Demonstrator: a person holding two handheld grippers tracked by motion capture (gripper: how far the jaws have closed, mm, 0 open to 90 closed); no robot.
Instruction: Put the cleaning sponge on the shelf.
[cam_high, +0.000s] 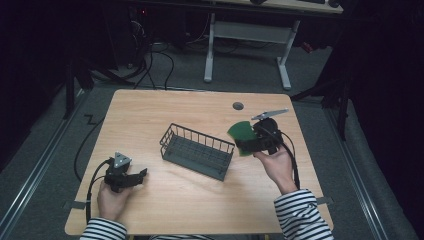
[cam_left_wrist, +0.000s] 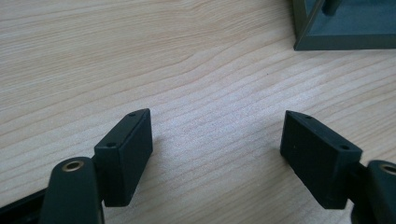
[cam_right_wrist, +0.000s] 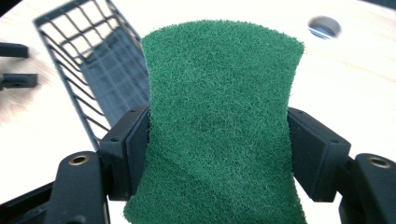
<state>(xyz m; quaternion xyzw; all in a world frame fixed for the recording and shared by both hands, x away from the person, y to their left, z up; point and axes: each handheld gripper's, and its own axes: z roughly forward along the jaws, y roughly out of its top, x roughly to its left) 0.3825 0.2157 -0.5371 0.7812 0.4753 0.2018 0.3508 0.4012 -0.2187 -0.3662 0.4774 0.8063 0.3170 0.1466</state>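
A green scouring pad (cam_right_wrist: 219, 126) is pinched across its width between the jaws of my right gripper (cam_right_wrist: 218, 149), and its sides bow inward where the pads press. From above, that gripper (cam_high: 250, 140) holds the scouring pad (cam_high: 240, 132) in the air just right of a dark wire basket (cam_high: 197, 150) at the table's middle. The basket (cam_right_wrist: 100, 74) lies beyond the pad in the right gripper view, to its left. My left gripper (cam_high: 142, 173) rests low at the front left, jaws wide apart with bare wood between them (cam_left_wrist: 217, 154).
The wooden table (cam_high: 150, 110) has a round cable hole (cam_high: 238, 106) near its far edge. A corner of the basket (cam_left_wrist: 343, 28) lies at the upper right of the left gripper view. Cables trail from both grippers, and a desk frame stands beyond the table.
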